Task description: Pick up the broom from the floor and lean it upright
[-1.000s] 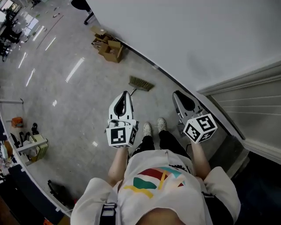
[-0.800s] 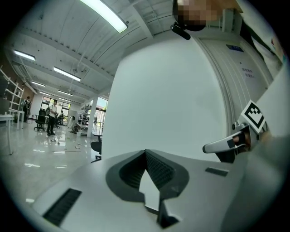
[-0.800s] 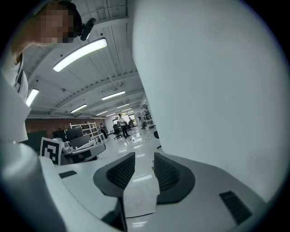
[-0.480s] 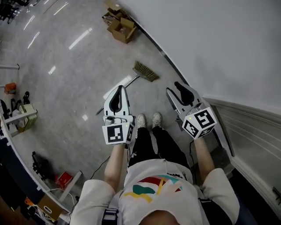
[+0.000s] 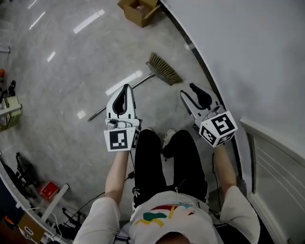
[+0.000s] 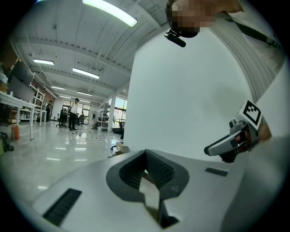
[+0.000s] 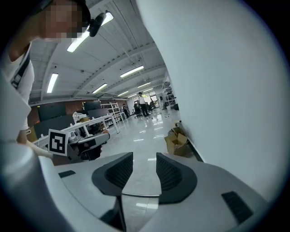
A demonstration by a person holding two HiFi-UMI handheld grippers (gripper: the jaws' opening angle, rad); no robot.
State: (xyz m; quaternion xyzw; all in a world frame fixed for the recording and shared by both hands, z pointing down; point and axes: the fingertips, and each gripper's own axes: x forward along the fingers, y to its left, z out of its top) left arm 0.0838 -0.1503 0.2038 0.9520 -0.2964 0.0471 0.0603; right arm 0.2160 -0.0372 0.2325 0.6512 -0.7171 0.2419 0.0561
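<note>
The broom lies flat on the glossy grey floor. Its tan bristle head is near the wall and its thin handle runs down-left. In the head view my left gripper hovers over the handle's middle, shut and holding nothing. My right gripper sits to the right of the bristles, close to the wall, open with nothing between its fingers. The left gripper view shows its own jaws together and the right gripper beside them. In the right gripper view its jaws stand apart over bare floor.
An open cardboard box stands against the white wall, also in the right gripper view as the box. The dark baseboard follows the wall. Shelving and cables line the left side. The person's legs are bent beneath me.
The person has crouched, and both grippers have dropped towards the floor and the broom. The right gripper's jaws have parted. The broom has not moved.
</note>
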